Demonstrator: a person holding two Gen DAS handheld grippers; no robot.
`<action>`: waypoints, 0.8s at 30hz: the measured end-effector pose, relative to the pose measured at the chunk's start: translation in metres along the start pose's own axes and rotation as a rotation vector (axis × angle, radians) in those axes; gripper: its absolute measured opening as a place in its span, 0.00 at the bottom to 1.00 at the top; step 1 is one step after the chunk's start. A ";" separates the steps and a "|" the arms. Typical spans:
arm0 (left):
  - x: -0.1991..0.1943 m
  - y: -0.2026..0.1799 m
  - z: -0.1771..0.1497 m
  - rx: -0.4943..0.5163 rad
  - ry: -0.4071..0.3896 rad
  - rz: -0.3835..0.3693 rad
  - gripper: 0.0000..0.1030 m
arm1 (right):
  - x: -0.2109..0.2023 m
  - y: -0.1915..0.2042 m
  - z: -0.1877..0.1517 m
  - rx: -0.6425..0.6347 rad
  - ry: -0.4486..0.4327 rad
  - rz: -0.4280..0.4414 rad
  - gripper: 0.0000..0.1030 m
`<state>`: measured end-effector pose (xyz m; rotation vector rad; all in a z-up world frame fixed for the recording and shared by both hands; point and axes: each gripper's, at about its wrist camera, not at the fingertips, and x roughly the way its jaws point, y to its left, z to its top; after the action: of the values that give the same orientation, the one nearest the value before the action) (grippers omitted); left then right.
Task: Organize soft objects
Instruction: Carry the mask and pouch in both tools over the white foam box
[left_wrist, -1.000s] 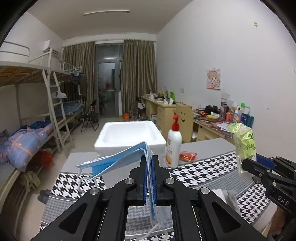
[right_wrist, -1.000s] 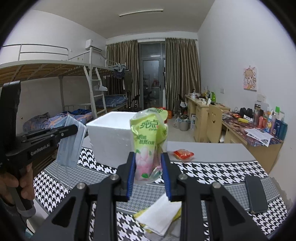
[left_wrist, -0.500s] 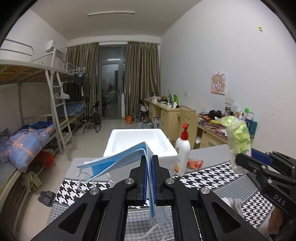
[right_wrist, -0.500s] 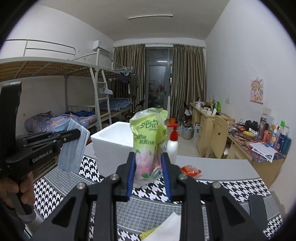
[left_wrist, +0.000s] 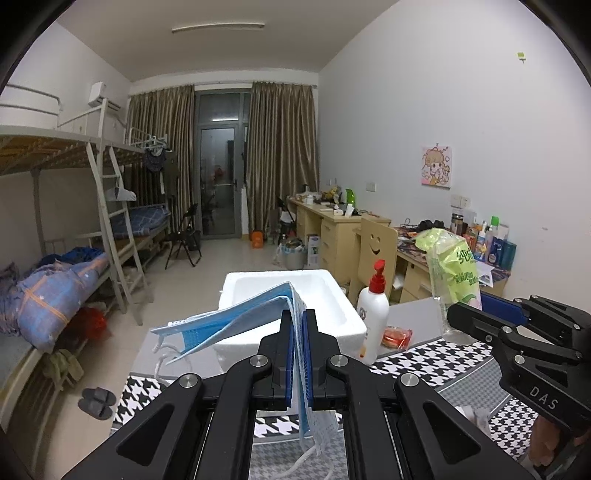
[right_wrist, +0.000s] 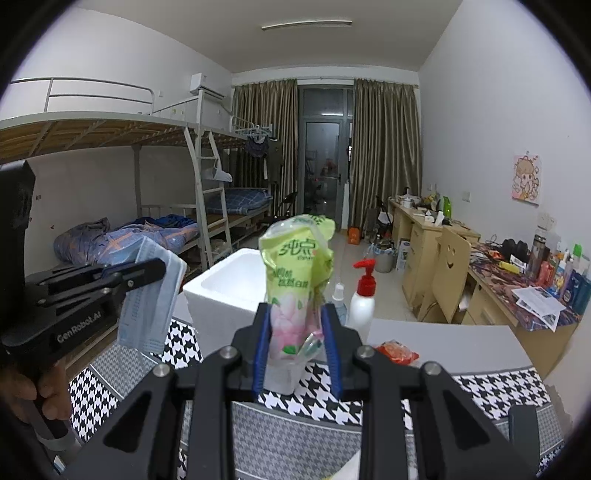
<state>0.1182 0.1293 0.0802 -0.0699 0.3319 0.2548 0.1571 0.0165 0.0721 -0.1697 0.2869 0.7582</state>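
With both tools loaded and lifted above the houndstooth table cover (left_wrist: 424, 373), the step in hand looks like carrying the soft items to the white foam box (left_wrist: 288, 295) at the far side of the table. The left gripper (left_wrist: 298, 325) is clamped on a stack of blue face masks (left_wrist: 236, 321), which fan out to the left while their ear loops dangle near the camera. The right gripper (right_wrist: 295, 325) pinches a green tissue pack (right_wrist: 295, 266) low down, so most of the pack stands upright above the jaws.

To do this well, bring each load over the box's open top before loosening the grip, and lower it inside the rim, since the loose masks could splay or snag by their loops. The pump bottle (left_wrist: 373, 317) stands just right of the box, with an orange packet (left_wrist: 397, 338) beside it, so the right tool should come in from above rather than sweep sideways.

Much of the box floor is hidden behind the masks. Whether the tissue pack is full cannot be told, and white paper at the near edge is cut off.
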 end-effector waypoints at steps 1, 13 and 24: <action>0.002 0.000 0.001 0.002 0.002 -0.004 0.05 | 0.002 0.001 0.002 -0.006 -0.002 0.002 0.31; 0.029 0.007 0.011 0.009 0.039 -0.011 0.05 | 0.028 0.006 0.015 -0.015 0.015 -0.010 0.31; 0.050 0.008 0.019 0.034 0.060 -0.032 0.05 | 0.050 0.008 0.024 -0.032 0.040 -0.004 0.31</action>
<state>0.1675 0.1508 0.0814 -0.0496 0.3944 0.2159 0.1909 0.0604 0.0783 -0.2159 0.3120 0.7562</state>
